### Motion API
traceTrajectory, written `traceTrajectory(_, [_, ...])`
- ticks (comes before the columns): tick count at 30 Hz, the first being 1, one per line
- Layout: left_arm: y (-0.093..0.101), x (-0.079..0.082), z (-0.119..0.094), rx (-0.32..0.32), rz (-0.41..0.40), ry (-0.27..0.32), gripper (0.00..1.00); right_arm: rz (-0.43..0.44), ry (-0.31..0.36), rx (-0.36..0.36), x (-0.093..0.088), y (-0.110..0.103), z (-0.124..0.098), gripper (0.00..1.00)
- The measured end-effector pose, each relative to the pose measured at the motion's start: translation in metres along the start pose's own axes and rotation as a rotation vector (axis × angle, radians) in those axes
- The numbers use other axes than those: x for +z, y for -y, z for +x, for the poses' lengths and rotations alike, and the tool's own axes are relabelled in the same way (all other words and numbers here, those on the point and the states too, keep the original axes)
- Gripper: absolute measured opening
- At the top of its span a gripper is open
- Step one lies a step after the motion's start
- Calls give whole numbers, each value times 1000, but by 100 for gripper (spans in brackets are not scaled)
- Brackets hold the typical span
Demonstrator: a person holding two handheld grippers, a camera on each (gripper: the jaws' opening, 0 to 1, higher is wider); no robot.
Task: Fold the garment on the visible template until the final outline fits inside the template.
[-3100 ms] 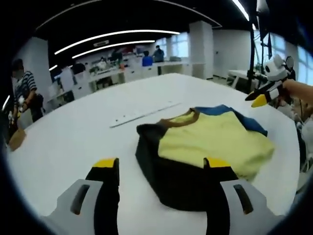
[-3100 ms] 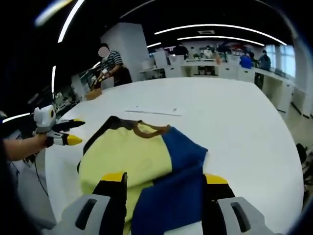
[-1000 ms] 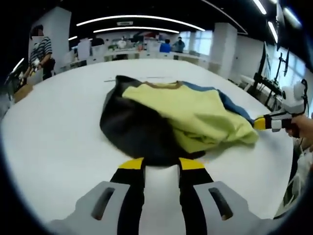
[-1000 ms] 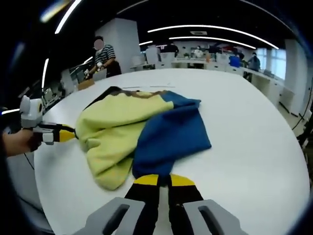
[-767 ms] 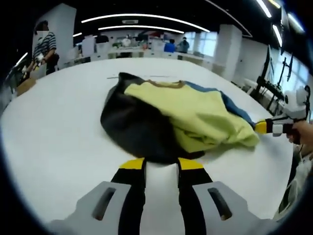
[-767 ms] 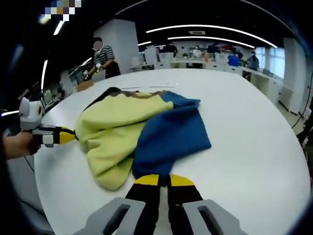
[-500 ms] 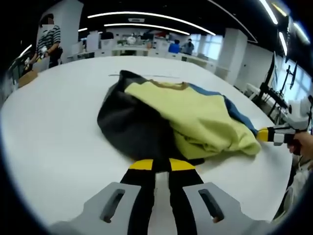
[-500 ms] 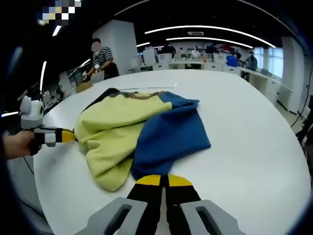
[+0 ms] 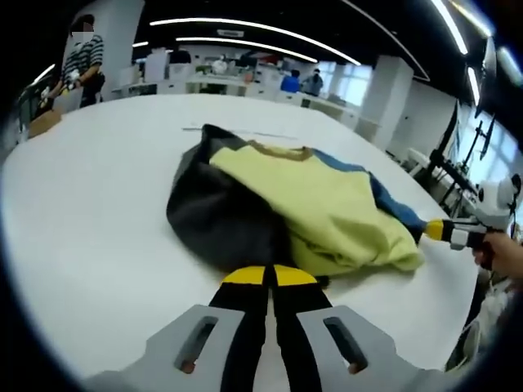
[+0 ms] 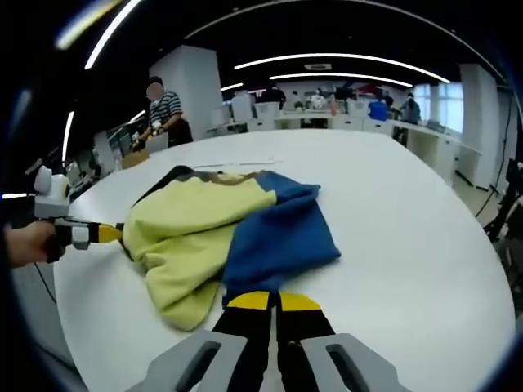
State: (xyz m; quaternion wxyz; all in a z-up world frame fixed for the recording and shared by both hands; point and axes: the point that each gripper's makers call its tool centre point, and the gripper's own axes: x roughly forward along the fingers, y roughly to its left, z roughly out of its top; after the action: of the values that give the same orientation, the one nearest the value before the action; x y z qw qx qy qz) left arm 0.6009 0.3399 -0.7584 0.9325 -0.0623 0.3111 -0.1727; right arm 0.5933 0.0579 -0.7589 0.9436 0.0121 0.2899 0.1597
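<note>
Where the left gripper view begins, at 6 o'clock, the left claw (image 9: 270, 276) has its yellow-tipped jaws pressed together on the near black edge of the garment (image 9: 278, 212). Garment lies bunched on the white desk (image 9: 90, 212): black panel toward 9 o'clock, pale yellow panel on top at centre, blue strip along the 2 o'clock side, brown collar at its far end. At 3 o'clock, the right claw enters, held by a hand (image 9: 500, 251), its yellow tip touching the garment's blue-and-yellow corner.

Right gripper view, 6 o'clock: right claw (image 10: 273, 301) with jaws drawn together on the near blue edge of the garment (image 10: 237, 229). Blue panel lies toward 3 o'clock, yellow toward 9 o'clock, black edge just visible at the far side. At 9 o'clock the left claw comes in, held by a hand (image 10: 29, 243), tip against the yellow fold.

Farther out on the desk, beyond the garment at 12 o'clock, a thin pale strip (image 9: 237, 131) lies flat. Past the desk, a person in a striped shirt (image 10: 166, 110) stands at 11 o'clock; more desks and people lie in the far background.
</note>
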Motion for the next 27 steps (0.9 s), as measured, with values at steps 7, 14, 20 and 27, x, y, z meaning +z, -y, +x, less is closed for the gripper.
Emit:
traceTrajectory(7, [-11,9,-21,-43,34,-12,0,-21,69,-36,31,12,-16,0])
traceTrajectory(14, [-35,9,-47,-57,54,-70,0,-138,80,-27,49,4,-30,0])
traceTrajectory(20, [-51,-1,-63,-40,38,-108,0,-269,-23,68,21,-31,-20,0])
traceTrajectory(27, [-68,-23,-64,-20,47,-162,0,-263,-87,116,-12,-47,6,0])
